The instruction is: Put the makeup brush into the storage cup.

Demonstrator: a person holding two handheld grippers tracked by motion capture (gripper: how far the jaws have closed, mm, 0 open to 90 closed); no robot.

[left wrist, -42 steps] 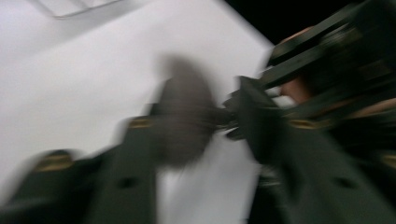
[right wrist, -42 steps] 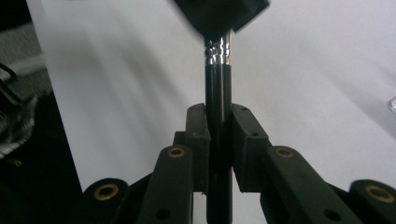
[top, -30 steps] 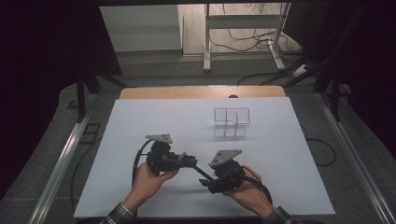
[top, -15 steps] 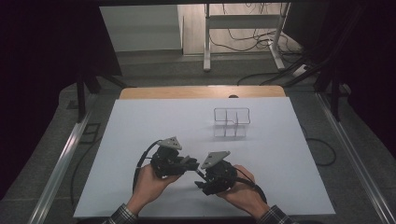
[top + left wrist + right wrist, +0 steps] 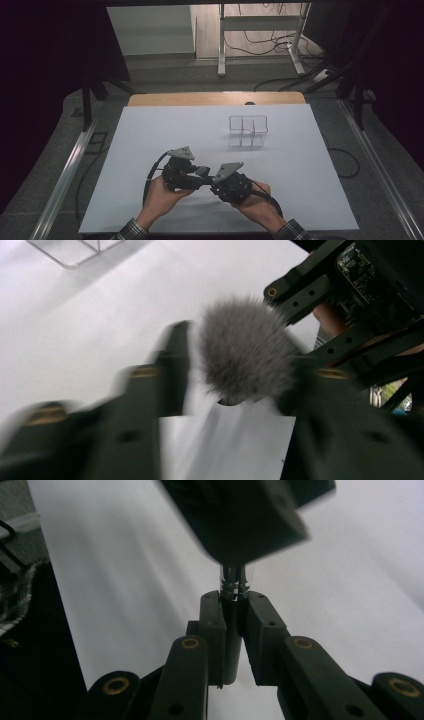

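We work low over the near middle of the white bench (image 5: 150,135), with a clear compartment organiser (image 5: 248,132) well apart on the far side. Our right gripper (image 5: 234,605) has just closed its fingers on a makeup brush handle (image 5: 231,650); the fluffy grey brush head (image 5: 246,360) sits between the left gripper (image 5: 235,390) fingers, which have just been opening. The handover could fail: a thin handle may pivot or slip, dropping the brush on the bench.

brush head (image 5: 245,352): soft grey fluffy bristles, shiny metal ferrule. bench (image 5: 150,135): matt white, smooth. organizer (image 5: 247,131): clear glossy plastic.
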